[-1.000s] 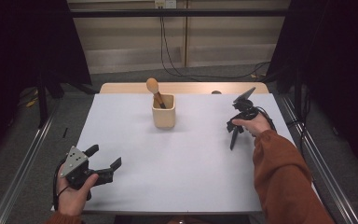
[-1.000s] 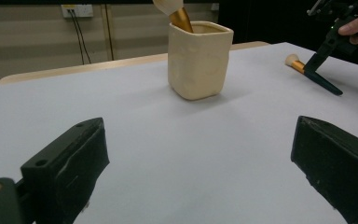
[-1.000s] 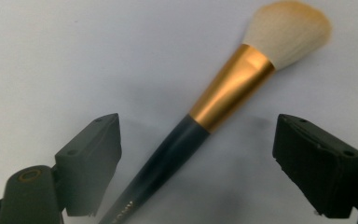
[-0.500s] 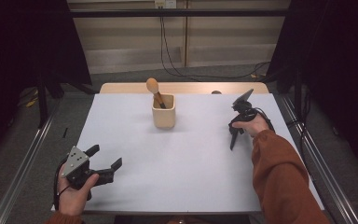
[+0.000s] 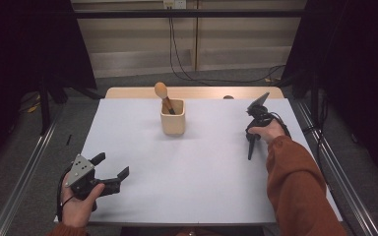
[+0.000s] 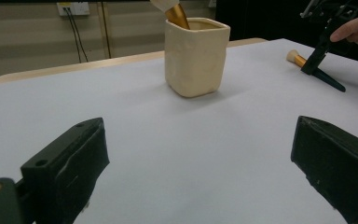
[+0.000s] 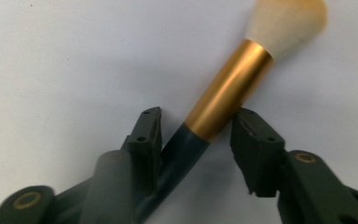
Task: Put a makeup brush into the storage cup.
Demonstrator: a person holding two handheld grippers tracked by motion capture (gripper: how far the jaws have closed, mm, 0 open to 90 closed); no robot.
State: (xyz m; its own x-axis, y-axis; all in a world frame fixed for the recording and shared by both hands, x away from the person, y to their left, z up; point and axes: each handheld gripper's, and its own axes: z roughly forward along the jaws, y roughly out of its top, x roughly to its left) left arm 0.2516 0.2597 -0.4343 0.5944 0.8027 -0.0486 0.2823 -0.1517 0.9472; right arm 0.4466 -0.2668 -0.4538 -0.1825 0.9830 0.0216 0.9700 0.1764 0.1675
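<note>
A: How do the jaws of the right gripper [image 7: 196, 140] stand?

B: They have just been closing, and a brush [image 7: 228, 98] lies between them. In the right gripper view the left pad is against the dark handle, and the right pad is at the edge of the gold band. I cannot tell if they really press on it.

A: Where is the brush itself?

B: It lies flat on the white table [image 5: 202, 172], near the right edge. The pale bristles point away from the gripper. In the left gripper view its bristle end and gold band [image 6: 296, 58] show just behind the right gripper [image 6: 318, 59], and the dark handle tip comes out on the other side, on the table.

A: And who holds that gripper?

B: The person's right hand [image 5: 268, 130], with an orange sleeve [image 5: 295, 182]. The gripper points down at the table.

A: What about the left gripper [image 5: 112, 169]?

B: Its jaws are spread wide, with nothing between them. The left hand [image 5: 76, 204] holds it at the near left corner of the table, well apart from the brush.

A: Anything else on the table?

B: A cream cup [image 5: 173, 117] stands upright toward the far middle. A second brush [image 5: 163, 95] leans inside it, its round head above the rim.
</note>
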